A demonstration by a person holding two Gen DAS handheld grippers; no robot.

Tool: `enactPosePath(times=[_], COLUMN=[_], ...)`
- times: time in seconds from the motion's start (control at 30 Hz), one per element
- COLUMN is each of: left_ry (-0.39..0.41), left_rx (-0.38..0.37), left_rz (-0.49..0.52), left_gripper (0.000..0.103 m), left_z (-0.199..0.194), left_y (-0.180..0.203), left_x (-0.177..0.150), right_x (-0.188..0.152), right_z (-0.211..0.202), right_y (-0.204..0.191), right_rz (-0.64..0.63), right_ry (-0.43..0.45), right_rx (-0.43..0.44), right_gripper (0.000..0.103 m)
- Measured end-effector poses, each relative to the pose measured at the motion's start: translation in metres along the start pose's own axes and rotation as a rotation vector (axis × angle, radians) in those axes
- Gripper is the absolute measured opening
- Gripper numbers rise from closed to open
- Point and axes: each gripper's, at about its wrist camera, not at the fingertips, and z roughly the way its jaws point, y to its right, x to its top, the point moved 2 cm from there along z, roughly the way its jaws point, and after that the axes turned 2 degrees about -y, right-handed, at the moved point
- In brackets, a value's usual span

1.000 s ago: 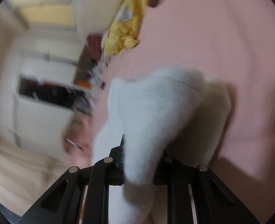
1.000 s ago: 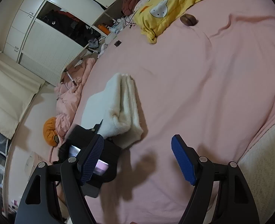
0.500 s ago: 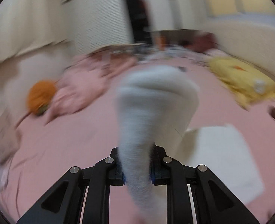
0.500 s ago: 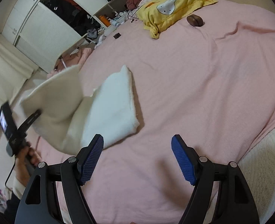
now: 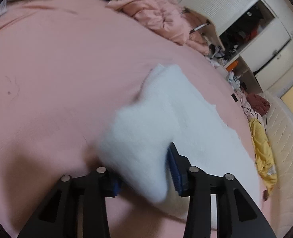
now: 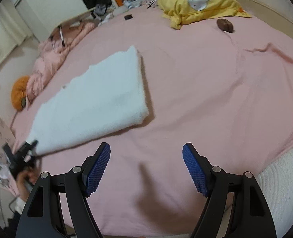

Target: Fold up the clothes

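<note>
Your right gripper (image 6: 146, 168) hangs nearest, fingers spread wide, nothing between them, over the pink bed cover (image 6: 206, 99); your left gripper (image 5: 144, 176) is clamped on one corner of the white fleece garment (image 6: 98, 99), which lies stretched long across the cover, its near end lifted; judged from this, it is neither a compact fold nor fully flat, so folding remains; count: one white garment, two grippers; farther off, one yellow blanket (image 6: 198, 8), one orange bundle (image 6: 18, 93), one crumpled pink quilt (image 6: 55, 59).
</note>
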Motion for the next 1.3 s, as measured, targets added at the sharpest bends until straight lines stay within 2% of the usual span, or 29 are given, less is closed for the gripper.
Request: enactPosePath(times=[0.03, 0.07, 0.1, 0.13, 0.17, 0.2, 0.23, 0.3, 0.33, 0.4, 0.43, 0.5, 0.57, 0.63, 0.67, 0.73, 0.77, 0.8, 0.87, 0.9, 0.97, 1.0, 1.03, 1.13, 1.17, 1.23, 1.3], left_ry=[0.015, 0.063, 0.111, 0.166, 0.221, 0.252, 0.258, 0.236, 0.17, -0.013, -0.09, -0.15, -0.122, -0.081, -0.071, -0.073, -0.075, -0.078, -0.085, -0.077, -0.048, -0.033, -0.016, 0.028, 0.021, -0.001, -0.06], left_rx=[0.048, 0.138, 0.227, 0.294, 0.303, 0.281, 0.274, 0.24, 0.166, -0.001, -0.044, 0.034, 0.059, 0.076, 0.083, 0.083, 0.083, 0.08, 0.076, 0.103, 0.205, 0.255, 0.255, 0.089, 0.061, 0.01, 0.032], left_rz=[-0.018, -0.04, -0.073, -0.126, -0.167, -0.164, -0.108, 0.097, 0.19, 0.309, 0.355, 0.4, 0.439, 0.491, 0.515, 0.554, 0.573, 0.585, 0.587, 0.579, 0.552, 0.539, 0.512, 0.402, 0.403, 0.421, 0.485], left_gripper=[0.058, 0.065, 0.084, 0.09, 0.09, 0.09, 0.09, 0.09, 0.093, 0.094, 0.094, 0.093, 0.093, 0.09, 0.086, 0.068, 0.063, 0.056, 0.055, 0.055, 0.07, 0.082, 0.082, 0.085, 0.086, 0.087, 0.087], left_z=[-0.007, -0.021, -0.038, -0.057, -0.075, -0.085, -0.086, -0.075, -0.057, -0.014, 0.008, 0.041, 0.049, 0.037, 0.031, 0.022, 0.018, 0.015, 0.012, 0.01, 0.004, 0.0, -0.005, -0.023, -0.018, -0.003, 0.034], left_y=[-0.002, -0.007, -0.014, -0.022, -0.024, -0.021, -0.007, 0.044, 0.07, 0.112, 0.128, 0.136, 0.133, 0.128, 0.124, 0.114, 0.109, 0.105, 0.1, 0.094, 0.075, 0.065, 0.059, 0.059, 0.068, 0.09, 0.111], left_x=[0.005, 0.011, 0.017, 0.025, 0.034, 0.041, 0.045, 0.05, 0.04, 0.013, -0.001, -0.019, -0.026, -0.026, -0.025, -0.02, -0.017, -0.015, -0.01, -0.005, 0.005, 0.01, 0.021, 0.073, 0.092, 0.129, 0.144], right_x=[0.005, 0.009, 0.015, 0.024, 0.031, 0.042, 0.052, 0.067, 0.074, 0.084, 0.086, 0.085, 0.077, 0.064, 0.055, 0.042, 0.038, 0.04, 0.042, 0.043, 0.046, 0.047, 0.049, 0.053, 0.058, 0.097, 0.138], right_z=[0.003, 0.005, 0.008, 0.012, 0.018, 0.027, 0.037, 0.056, 0.068, 0.092, 0.103, 0.123, 0.142, 0.146, 0.139, 0.128, 0.123, 0.118, 0.107, 0.102, 0.091, 0.086, 0.08, 0.064, 0.06, 0.069, 0.088], right_y=[-0.007, -0.013, -0.021, -0.033, -0.044, -0.059, -0.074, -0.101, -0.116, -0.142, -0.152, -0.162, -0.158, -0.144, -0.139, -0.133, -0.129, -0.124, -0.114, -0.108, -0.098, -0.093, -0.088, -0.072, -0.067, -0.062, -0.058], right_rz=[-0.027, -0.054, -0.082, -0.114, -0.141, -0.178, -0.211, -0.256, -0.268, -0.269, -0.263, -0.269, -0.289, -0.329, -0.382, -0.449, -0.471, -0.459, -0.434, -0.422, -0.397, -0.385, -0.372, -0.335, -0.32, -0.284, -0.262], right_ry=[0.007, 0.015, 0.027, 0.051, 0.065, 0.082, 0.096, 0.105, 0.109, 0.095, 0.079, 0.043, -0.005, 0.003, 0.045, 0.068, 0.075, 0.068, 0.055, 0.048, 0.035, 0.028, 0.022, 0.002, 0.0, -0.003, -0.01], right_rx=[-0.015, -0.031, -0.043, -0.044, -0.043, -0.038, -0.032, -0.017, -0.007, 0.017, 0.028, 0.016, -0.061, -0.069, -0.054, -0.076, -0.079, -0.061, -0.025, -0.007, 0.029, 0.046, 0.064, 0.118, 0.139, 0.161, 0.146], right_gripper=[0.075, 0.075, 0.075, 0.075, 0.075, 0.075, 0.075, 0.075, 0.075, 0.075, 0.075, 0.075, 0.075, 0.075, 0.075, 0.075, 0.076, 0.078, 0.078, 0.078, 0.078, 0.078, 0.079, 0.079, 0.079, 0.079, 0.079])
